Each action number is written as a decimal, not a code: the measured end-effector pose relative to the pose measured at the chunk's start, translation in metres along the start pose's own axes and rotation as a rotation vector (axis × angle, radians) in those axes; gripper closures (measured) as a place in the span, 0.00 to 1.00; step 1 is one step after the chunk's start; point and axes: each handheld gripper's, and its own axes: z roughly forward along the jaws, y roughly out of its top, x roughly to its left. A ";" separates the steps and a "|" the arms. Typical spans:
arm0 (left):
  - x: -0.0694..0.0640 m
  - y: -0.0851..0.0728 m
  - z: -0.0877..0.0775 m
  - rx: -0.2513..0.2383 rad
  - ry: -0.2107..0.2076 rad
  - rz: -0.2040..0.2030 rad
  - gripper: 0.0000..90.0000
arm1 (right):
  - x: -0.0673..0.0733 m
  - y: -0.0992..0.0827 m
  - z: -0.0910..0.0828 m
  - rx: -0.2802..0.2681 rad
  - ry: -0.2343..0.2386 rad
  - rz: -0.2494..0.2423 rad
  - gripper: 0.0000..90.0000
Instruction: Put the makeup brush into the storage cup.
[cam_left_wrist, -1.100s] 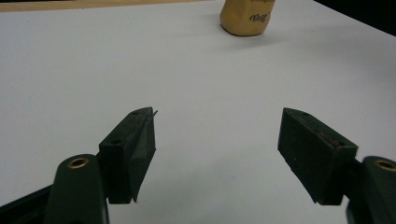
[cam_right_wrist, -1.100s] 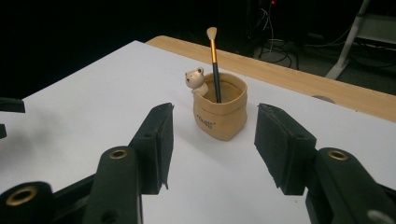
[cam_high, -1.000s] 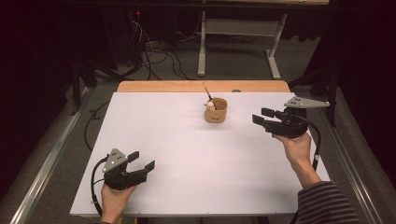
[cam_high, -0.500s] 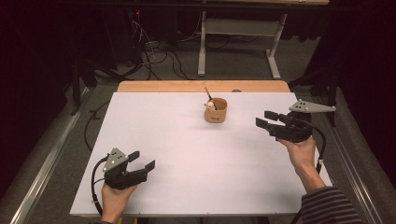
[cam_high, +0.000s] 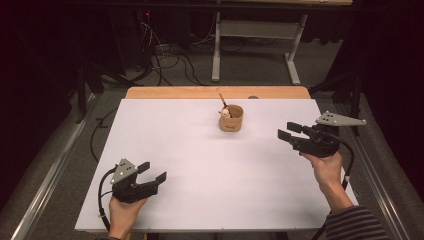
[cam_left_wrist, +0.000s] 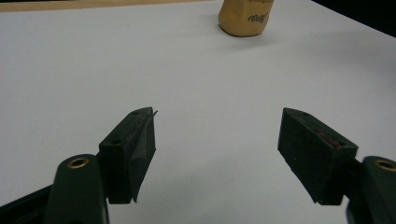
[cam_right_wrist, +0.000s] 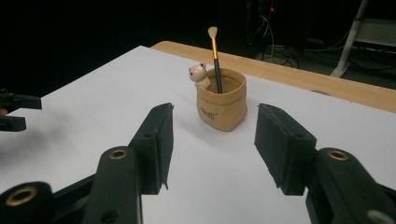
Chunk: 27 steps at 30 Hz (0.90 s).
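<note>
Two grippers are over the white table (cam_high: 200, 150), and neither has anything between its jaws, so as far as I can judge the work is at its very start: the reach is under way and the grasp is all left to do.

Nearest, at the near left corner, the left gripper (cam_high: 152, 173) rests low over the sheet with its jaws spread apart and only bare table between them. In the left gripper view the tan pot (cam_left_wrist: 246, 17) sits far off, beyond the jaws and a little right of their gap.

Farther in, at the right side, the right gripper (cam_high: 289, 131) is held above the table, pointing left toward the middle, jaws parted and gripping nothing. In the right gripper view its two pads frame the pot (cam_right_wrist: 222, 100), which stands beyond the fingertips and well apart from them.

Farthest, near the far edge and slightly right of centre, the pot stands upright with a small bear figure (cam_right_wrist: 199, 74) at its rim and a brush (cam_right_wrist: 215, 56) leaning out of it, untouched.
</note>
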 end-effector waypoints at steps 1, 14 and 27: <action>0.000 0.000 0.000 0.000 0.000 0.000 0.31 | 0.000 -0.001 -0.001 0.000 0.000 0.003 0.55; 0.000 0.000 0.000 0.000 0.000 -0.001 0.31 | 0.000 -0.011 -0.010 -0.005 0.004 0.012 0.55; 0.000 0.000 0.000 0.000 0.000 -0.001 0.31 | 0.005 -0.020 -0.012 -0.002 0.018 0.018 0.55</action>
